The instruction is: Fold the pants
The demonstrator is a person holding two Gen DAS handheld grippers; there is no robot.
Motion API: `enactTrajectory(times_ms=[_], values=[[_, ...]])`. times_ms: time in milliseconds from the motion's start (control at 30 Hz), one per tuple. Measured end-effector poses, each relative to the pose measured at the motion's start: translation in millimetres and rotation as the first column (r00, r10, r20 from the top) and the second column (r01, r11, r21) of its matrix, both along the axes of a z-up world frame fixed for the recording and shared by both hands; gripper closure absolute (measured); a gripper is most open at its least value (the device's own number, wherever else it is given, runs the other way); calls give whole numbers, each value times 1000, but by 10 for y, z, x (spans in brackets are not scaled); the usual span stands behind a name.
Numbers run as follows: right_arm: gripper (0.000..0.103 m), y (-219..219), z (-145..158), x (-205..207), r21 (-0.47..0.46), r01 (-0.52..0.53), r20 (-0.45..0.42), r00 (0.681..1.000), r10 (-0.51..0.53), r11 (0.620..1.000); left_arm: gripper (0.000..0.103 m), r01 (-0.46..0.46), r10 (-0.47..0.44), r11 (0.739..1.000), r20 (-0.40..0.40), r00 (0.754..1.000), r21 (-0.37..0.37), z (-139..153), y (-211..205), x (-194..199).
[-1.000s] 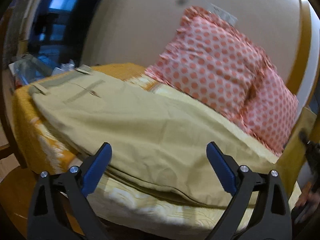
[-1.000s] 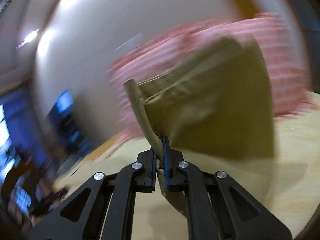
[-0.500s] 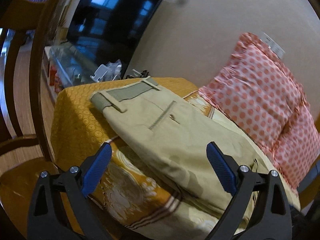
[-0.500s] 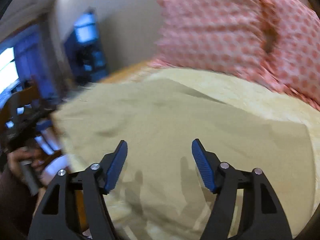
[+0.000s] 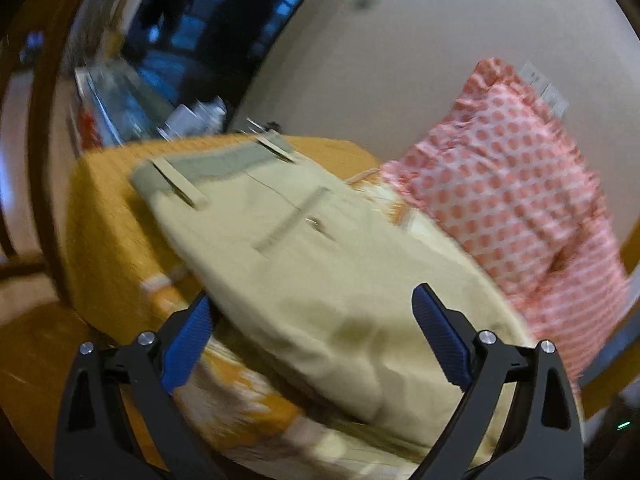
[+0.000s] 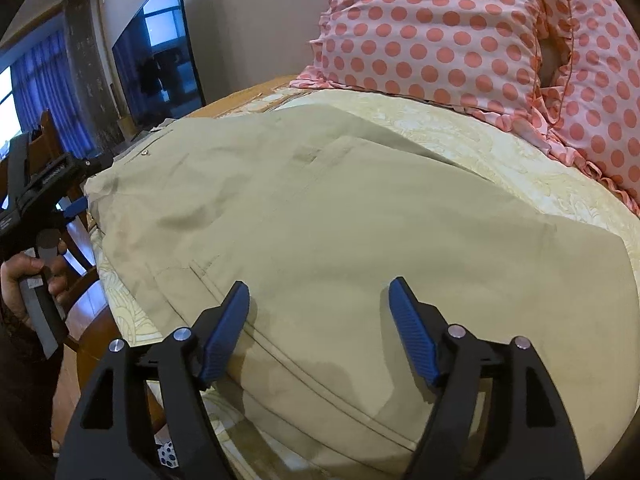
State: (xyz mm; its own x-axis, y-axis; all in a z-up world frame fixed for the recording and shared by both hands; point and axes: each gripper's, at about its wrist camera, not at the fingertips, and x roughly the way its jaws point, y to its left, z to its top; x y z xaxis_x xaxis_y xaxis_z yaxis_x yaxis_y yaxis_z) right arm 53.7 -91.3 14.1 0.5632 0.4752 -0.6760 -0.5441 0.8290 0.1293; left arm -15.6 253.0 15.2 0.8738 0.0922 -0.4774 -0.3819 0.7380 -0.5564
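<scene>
- No brand, label or writing could be read: a white tag (image 5: 546,90) on the wall above the pillows was too blurred, and the lettering on the left tool's black body was too small.
- The khaki cotton pants (image 6: 320,216) lay flat on the yellow-and-orange patterned bedspread (image 5: 104,216), the long axis running along the bed beside the pink pillows with coral polka dots (image 6: 460,36); the waistband with its belt loops (image 5: 180,180) pointed toward the dark flat television screen (image 6: 160,56) (the legs looked doubled over, with a straight folded edge at the right).
- The left gripper (image 5: 312,336) hovered over the near edge of the pants, blue-padded jaws spread wide, holding nothing; that view was motion-blurred.
- The right gripper (image 6: 320,328) hung low over the cloth near a leg seam, jaws likewise wide apart and empty.
- The person's left hand (image 6: 24,280) clasped the left tool's handle beside the bed.
</scene>
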Motion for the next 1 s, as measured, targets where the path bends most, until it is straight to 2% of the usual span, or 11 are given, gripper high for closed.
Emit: enactTrajectory(times_ms=[233,267,300,333,500,600,733,833,867,967,1000], values=[[28,-94,-4,-60,64,0,-9,1000,1,998,55,-30,79,937,125,989,-349,-159,330,-1],[28,-121,0,-83,72,-1,-7,1000,2,997,66,-47,101,920,118,988,-388,-183,386,-2],[28,-171,4,-111,84,-4,-5,1000,4,996,92,-69,123,909,106,987,-411,-202,416,-10],[28,-213,6,-132,95,-4,-4,1000,5,995,93,-61,117,906,110,987,-420,-209,436,-5],[27,-500,48,-206,151,32,18,999,-35,988,95,-66,70,994,54,996,-87,368,19,168],[27,-814,98,-241,217,96,34,994,-105,971,95,56,-67,987,70,995,152,892,-616,418],[26,-1357,180,-301,303,239,51,962,-267,922,94,284,-334,876,66,940,389,1249,-1738,588],[25,-1804,172,-309,346,368,19,917,-398,863,93,513,-579,712,-12,815,478,1134,-2656,536],[25,-1954,148,-311,354,413,-1,897,-441,839,93,600,-659,634,-66,750,487,993,-2976,507],[25,-2312,62,-302,383,515,-78,845,-528,767,93,765,-768,445,-241,594,466,494,-3592,425],[24,-2410,31,-293,401,536,-109,833,-543,743,93,788,-769,414,-289,570,456,345,-3694,405]])
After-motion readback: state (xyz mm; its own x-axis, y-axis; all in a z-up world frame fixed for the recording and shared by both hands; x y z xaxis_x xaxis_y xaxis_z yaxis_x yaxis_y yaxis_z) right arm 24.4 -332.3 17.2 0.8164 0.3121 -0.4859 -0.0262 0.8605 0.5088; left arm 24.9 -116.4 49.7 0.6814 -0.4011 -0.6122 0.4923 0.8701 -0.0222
